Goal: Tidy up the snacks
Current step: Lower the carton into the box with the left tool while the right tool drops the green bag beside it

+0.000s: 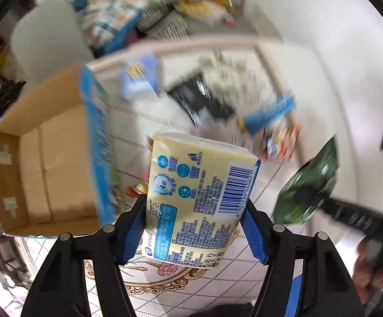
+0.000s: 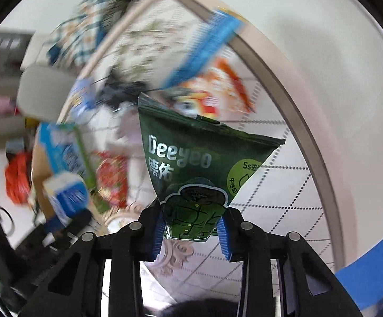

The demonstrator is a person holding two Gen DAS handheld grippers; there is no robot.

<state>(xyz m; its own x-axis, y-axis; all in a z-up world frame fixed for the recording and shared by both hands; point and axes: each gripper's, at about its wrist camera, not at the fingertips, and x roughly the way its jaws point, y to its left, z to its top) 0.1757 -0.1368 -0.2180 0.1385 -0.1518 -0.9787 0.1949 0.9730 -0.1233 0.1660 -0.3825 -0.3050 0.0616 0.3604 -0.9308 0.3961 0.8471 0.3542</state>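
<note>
Right tongs (image 2: 191, 231) pinch the bottom edge of a dark green pouch (image 2: 191, 158), blue pads pressed against both sides. Below it lies the white table (image 2: 283, 198) with its diamond pattern, blurred snack packets (image 2: 215, 89) scattered beyond.

A cardboard box (image 1: 41, 163) sits at the left edge of the table (image 1: 244, 285), past the left-hand pack (image 1: 199, 198). Loose snack packets (image 1: 278, 142) lie toward the table's far edge, behind both held packs, with the pouch (image 2: 199, 163) right of them
</note>
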